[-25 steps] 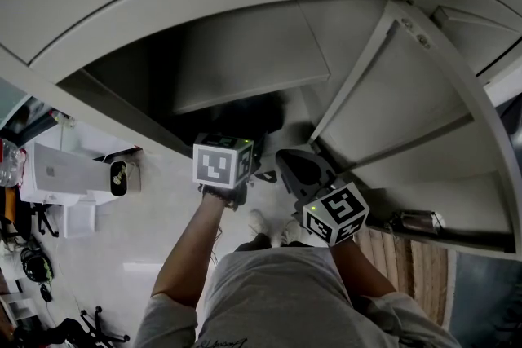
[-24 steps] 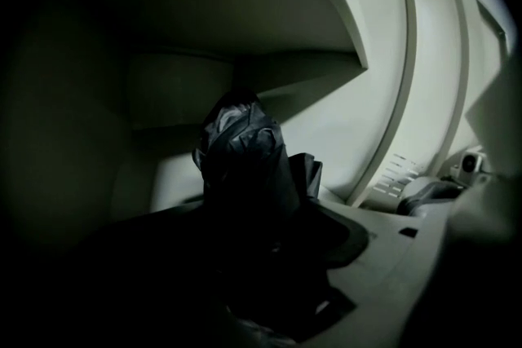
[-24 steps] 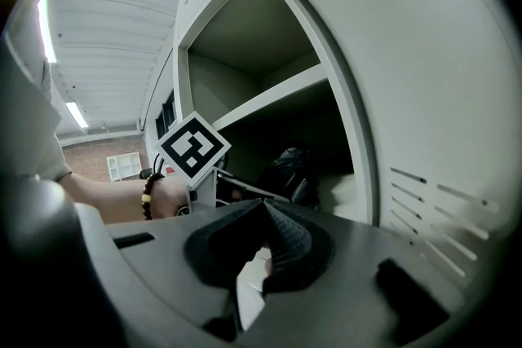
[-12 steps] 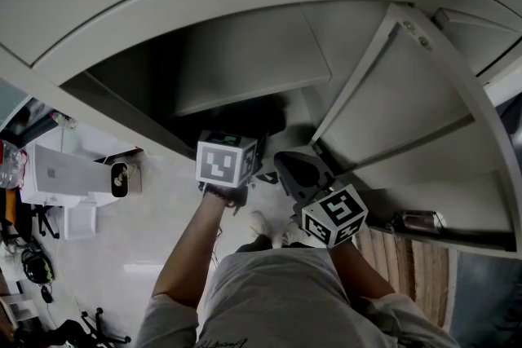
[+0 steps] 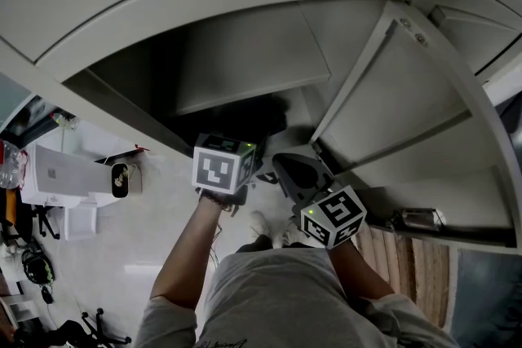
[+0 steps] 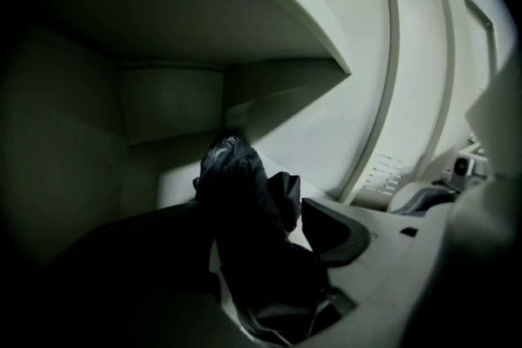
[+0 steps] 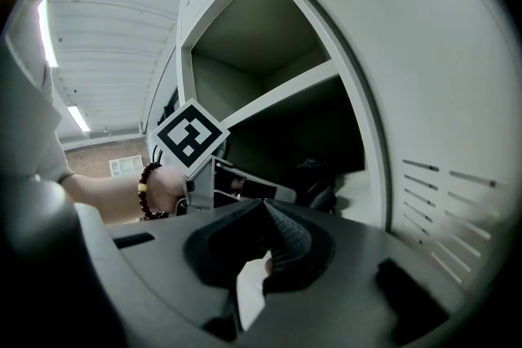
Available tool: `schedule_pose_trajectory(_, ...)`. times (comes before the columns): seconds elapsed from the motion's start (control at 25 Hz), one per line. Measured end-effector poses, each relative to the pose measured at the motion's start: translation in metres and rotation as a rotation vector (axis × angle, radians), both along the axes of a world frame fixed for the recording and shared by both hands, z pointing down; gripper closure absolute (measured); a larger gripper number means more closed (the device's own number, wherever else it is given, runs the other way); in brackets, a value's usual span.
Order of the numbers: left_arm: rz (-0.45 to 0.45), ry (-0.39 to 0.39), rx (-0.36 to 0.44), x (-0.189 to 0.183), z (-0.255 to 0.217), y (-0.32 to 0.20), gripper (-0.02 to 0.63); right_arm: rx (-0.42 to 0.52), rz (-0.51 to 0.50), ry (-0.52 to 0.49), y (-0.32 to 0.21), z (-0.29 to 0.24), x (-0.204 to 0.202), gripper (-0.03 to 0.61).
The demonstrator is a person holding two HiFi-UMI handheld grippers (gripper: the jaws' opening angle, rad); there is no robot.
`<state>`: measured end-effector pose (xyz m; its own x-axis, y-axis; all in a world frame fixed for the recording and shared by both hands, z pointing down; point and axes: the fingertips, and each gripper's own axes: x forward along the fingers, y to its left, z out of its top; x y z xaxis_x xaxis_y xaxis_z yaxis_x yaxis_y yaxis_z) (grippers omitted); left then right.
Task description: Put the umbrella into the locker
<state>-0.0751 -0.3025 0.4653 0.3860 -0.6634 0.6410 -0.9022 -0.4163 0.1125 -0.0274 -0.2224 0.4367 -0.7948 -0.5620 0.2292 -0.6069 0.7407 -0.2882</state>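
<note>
Standing open at the far side, the locker (image 5: 245, 53) shows a dark compartment, with its door (image 5: 408, 110) swung out to the right. The umbrella (image 6: 236, 175), black and folded, lies lengthwise inside this compartment. Its far end rests on the locker floor near the back wall, under a shelf (image 6: 204, 4).

The left claw (image 6: 253, 224) is at the near edge of the opening, and its jaws are clamped on the near end of the umbrella. One jaw presses the fabric from the left. The other stands on the right, with a thin strip of pale locker floor showing beside it farther in. In the head view its marker cube (image 5: 222, 167) sits just in front of the opening, and the umbrella is only a dark mass behind it.

The right claw (image 7: 265, 208) is held to the right and nearer the person, close to the door's lower edge. Its jaws are together at the tips and hold nothing. From its own view the umbrella shows as a dark shape inside the locker, beyond the left hand (image 7: 167, 187), which wears a bead bracelet (image 7: 145, 191).
</note>
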Motion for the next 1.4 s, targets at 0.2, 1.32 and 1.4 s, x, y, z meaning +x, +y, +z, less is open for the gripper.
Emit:
schedule_pose_trajectory(0.2,-0.002,0.001,0.002,-0.001,0.001,0.017,0.298,0.001,-0.004,-0.004,0.004,-0.001,-0.002,0.551)
schedule_pose_trajectory(1.32,-0.089,0.002,0.029,-0.021,0.02,0.139,0.298,0.016,-0.042,0.013,0.041,-0.004,-0.004,0.551)
schedule_pose_trajectory(1.4,-0.099,0.008,0.015,-0.023,0.027,0.144,0.298,0.016,-0.047,0.019,0.044,-0.003,-0.005,0.551)
